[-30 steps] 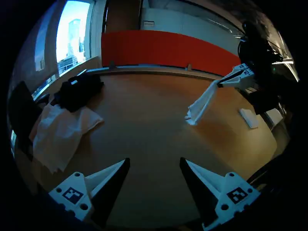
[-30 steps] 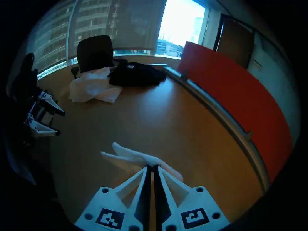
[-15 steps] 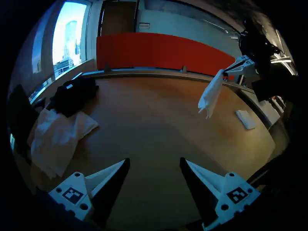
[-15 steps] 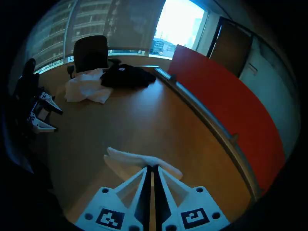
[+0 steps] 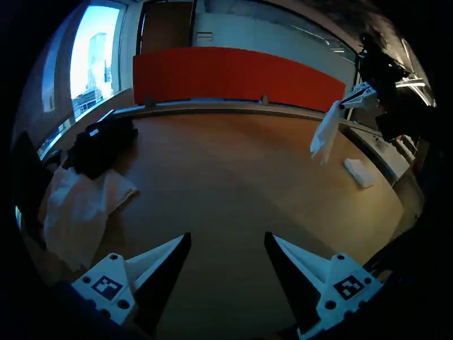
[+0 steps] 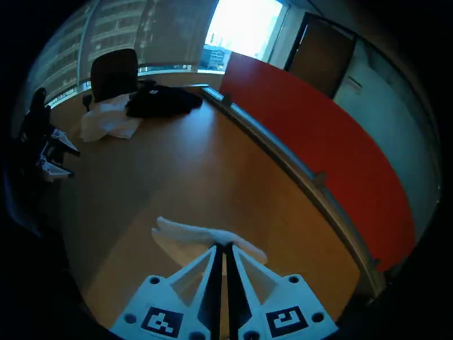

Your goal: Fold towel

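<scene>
Clearly held up off the worktop (image 5: pixel 226 170), the white towel (image 6: pixel 195 238) hangs from the right hand-held gripper (image 6: pixel 225 247). Its two fingers are pinched together on a bunched end of the cloth at the bottom centre of the right gripper view. In the left gripper view the towel dangles at the upper right of the frame. The left hand-held gripper (image 5: pixel 226 235) sits low in its own frame, fingers spread wide and holding nothing. A small folded white cloth (image 5: pixel 358 171) lies on the worktop at the right, just below the towel. A rumpled white pile (image 5: pixel 73 209) and a black garment (image 5: pixel 99 144) lie at the left. A red partition (image 5: pixel 238 71) runs along the far edge.
</scene>
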Demonstrator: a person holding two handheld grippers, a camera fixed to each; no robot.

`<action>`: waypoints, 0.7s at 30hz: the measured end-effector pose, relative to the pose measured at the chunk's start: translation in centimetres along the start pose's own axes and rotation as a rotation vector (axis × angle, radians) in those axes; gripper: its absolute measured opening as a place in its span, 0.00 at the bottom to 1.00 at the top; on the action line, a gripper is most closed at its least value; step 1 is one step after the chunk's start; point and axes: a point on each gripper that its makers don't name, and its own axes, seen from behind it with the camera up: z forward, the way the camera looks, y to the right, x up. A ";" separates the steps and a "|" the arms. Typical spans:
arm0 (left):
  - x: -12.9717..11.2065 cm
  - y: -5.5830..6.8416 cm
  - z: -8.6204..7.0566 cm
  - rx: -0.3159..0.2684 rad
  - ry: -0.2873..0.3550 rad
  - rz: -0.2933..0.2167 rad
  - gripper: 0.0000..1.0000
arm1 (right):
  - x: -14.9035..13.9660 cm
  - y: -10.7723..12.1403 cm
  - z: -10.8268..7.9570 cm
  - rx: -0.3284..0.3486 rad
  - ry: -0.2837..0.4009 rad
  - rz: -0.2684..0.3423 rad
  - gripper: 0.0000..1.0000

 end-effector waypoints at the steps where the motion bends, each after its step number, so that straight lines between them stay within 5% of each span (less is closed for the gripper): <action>1: 0.0 0.1 0.1 -0.001 -0.002 0.002 0.96 | -0.4 0.5 -0.2 -0.006 -0.006 0.002 0.04; 21: 0.9 1.5 0.7 -0.014 -0.026 0.043 0.96 | -9.0 11.0 -4.1 -0.119 -0.142 0.033 0.04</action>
